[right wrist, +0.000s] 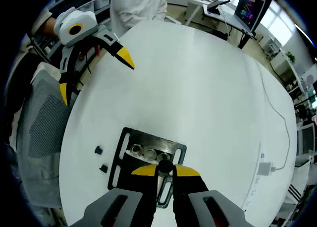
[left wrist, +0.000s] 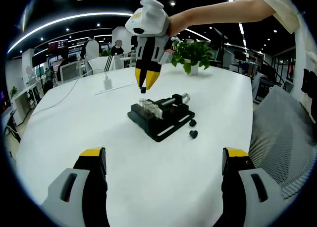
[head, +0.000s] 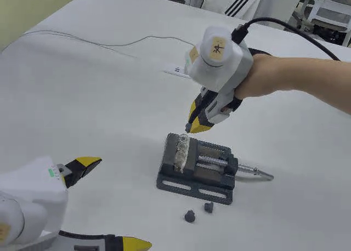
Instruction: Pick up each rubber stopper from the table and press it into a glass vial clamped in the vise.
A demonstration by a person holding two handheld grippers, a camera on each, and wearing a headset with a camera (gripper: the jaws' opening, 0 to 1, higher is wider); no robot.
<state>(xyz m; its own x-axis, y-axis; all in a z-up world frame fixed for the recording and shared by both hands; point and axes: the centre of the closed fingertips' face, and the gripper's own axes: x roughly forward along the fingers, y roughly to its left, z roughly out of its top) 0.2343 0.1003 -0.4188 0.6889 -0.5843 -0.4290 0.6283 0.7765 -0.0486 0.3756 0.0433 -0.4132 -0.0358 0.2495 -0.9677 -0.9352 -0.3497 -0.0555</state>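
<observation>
A dark vise (head: 215, 181) (left wrist: 166, 124) (right wrist: 120, 157) sits on the white table and clamps a row of clear glass vials (head: 181, 151) (left wrist: 148, 106) (right wrist: 141, 151). My right gripper (head: 188, 127) (left wrist: 143, 88) (right wrist: 166, 171) hangs just above the far end of the vial row, shut on a dark rubber stopper (right wrist: 166, 166). Two more stoppers (head: 190, 216) (head: 209, 207) (left wrist: 193, 134) (right wrist: 98, 149) lie loose on the table in front of the vise. My left gripper (head: 115, 203) (left wrist: 163, 157) (right wrist: 96, 78) stands wide open near the table's front left, with nothing in it.
A white charger (head: 175, 71) (right wrist: 264, 168) with a thin cable lies beyond the vise. A mesh chair (left wrist: 285, 138) stands at the table's edge and a potted plant (left wrist: 190, 53) at its far side. A person in a white top (right wrist: 138, 6) stands by the table.
</observation>
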